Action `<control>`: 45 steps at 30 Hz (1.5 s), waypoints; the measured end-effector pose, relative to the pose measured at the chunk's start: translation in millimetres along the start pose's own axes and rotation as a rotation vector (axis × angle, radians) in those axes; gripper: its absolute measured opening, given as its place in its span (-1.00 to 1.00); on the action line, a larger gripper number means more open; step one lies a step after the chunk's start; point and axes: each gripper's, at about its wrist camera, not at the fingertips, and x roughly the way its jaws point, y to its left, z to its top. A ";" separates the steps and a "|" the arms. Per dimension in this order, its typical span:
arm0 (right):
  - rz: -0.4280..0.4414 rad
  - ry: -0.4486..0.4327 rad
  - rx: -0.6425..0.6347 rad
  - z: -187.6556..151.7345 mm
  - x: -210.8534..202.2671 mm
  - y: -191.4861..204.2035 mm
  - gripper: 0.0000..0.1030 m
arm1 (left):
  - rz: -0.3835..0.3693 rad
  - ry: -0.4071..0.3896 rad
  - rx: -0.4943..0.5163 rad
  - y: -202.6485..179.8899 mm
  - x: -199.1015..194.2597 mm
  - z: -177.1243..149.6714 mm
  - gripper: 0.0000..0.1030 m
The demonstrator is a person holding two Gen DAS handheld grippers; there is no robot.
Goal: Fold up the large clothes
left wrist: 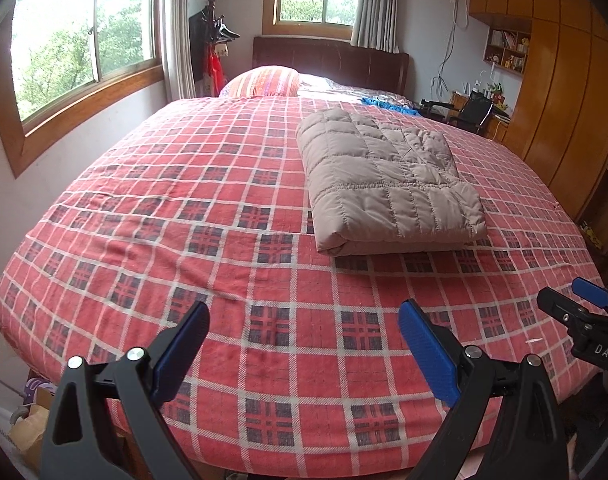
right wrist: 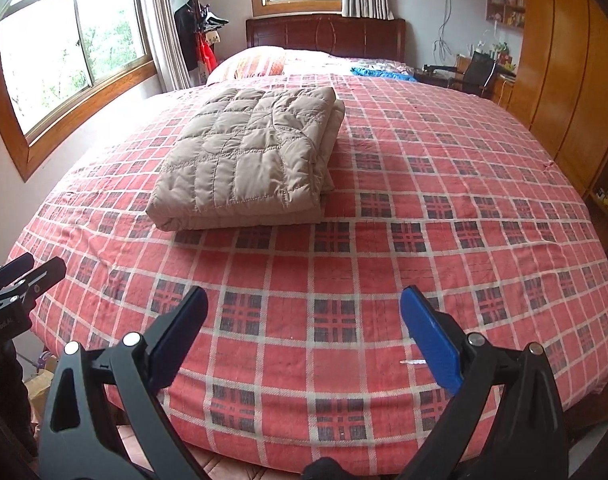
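In the left wrist view, the left gripper [left wrist: 304, 320] hangs over the near edge of the bed [left wrist: 143, 220], its blue-padded fingers spread wide with nothing between them. The padded beige jacket [left wrist: 388, 176] lies well ahead of it, in the middle of the red checked bedspread, folded into a thick, tidy rectangle with its layers stacked and edges roughly aligned. The right gripper [left wrist: 584, 308] shows at the right border, apart from the jacket.

In the right wrist view, the right gripper [right wrist: 304, 320] also hovers above the near edge of the bed [right wrist: 464, 220], fingers spread and empty. The jacket [right wrist: 251, 156] sits ahead and to the left, flat and compact. The left gripper [right wrist: 23, 276] appears at the left border.

Judging by this, the folding looks finished: neither gripper touches the jacket, and no sleeve or flap hangs loose. At most, a small squaring of the right-hand edges remains.
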 end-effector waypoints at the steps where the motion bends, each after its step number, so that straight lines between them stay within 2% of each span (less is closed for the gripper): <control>1: -0.001 -0.002 0.001 -0.5 -1.3 0.0 0.87 | 0.002 -0.004 -0.001 0.3 -2.1 -1.1 0.85; 45: 0.001 -0.002 -0.038 -2.7 -1.4 -2.3 0.87 | 0.009 -0.010 0.028 -1.2 -4.6 -3.9 0.85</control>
